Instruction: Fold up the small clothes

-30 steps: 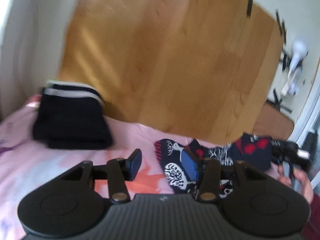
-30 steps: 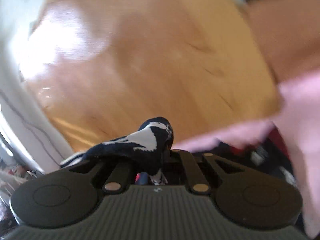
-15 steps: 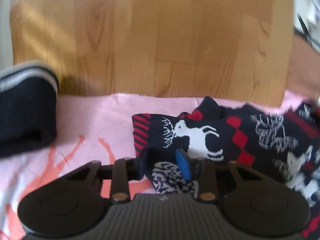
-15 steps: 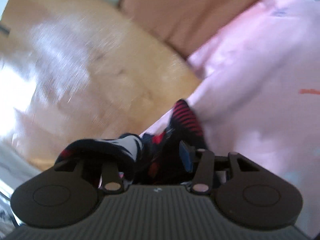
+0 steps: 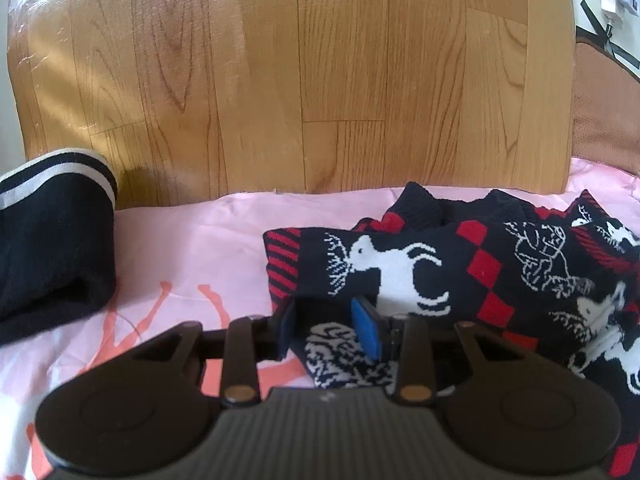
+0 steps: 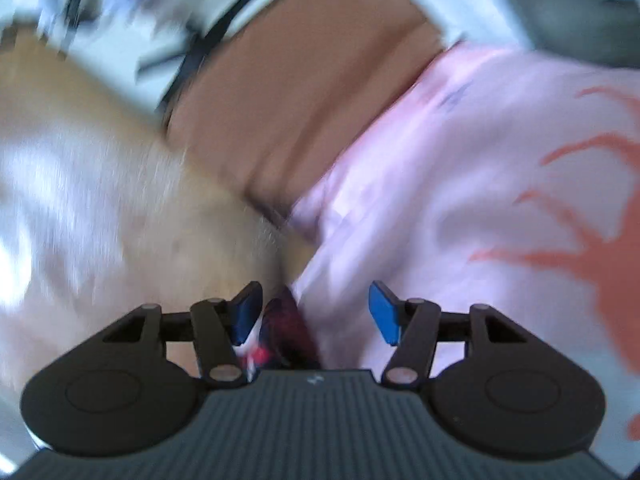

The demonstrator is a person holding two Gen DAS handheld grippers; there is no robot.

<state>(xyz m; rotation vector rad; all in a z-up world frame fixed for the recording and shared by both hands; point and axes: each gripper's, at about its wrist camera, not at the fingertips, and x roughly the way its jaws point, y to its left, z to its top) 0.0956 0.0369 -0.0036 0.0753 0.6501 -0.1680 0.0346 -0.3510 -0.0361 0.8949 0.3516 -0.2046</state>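
A navy, red and white reindeer-pattern sweater [image 5: 460, 264] lies crumpled on the pink sheet [image 5: 192, 248], its sleeve folded across it. My left gripper [image 5: 326, 330] has its jaws partly closed around a fold of the sweater's hem; the cloth sits between the blue pads. In the right wrist view, my right gripper [image 6: 316, 312] is open, with a bit of the sweater [image 6: 284, 328] just below its left finger [image 6: 246, 312], not held. That view is motion-blurred.
A folded black garment with white stripes [image 5: 52, 240] lies at the left on the sheet. A wooden headboard [image 5: 300, 80] stands behind the bed. A brown cushion [image 6: 300, 112] sits past the sheet's edge at the right.
My right gripper opened and let go of the sweater, then swung away. My left gripper moved in and closed around the sweater's hem.
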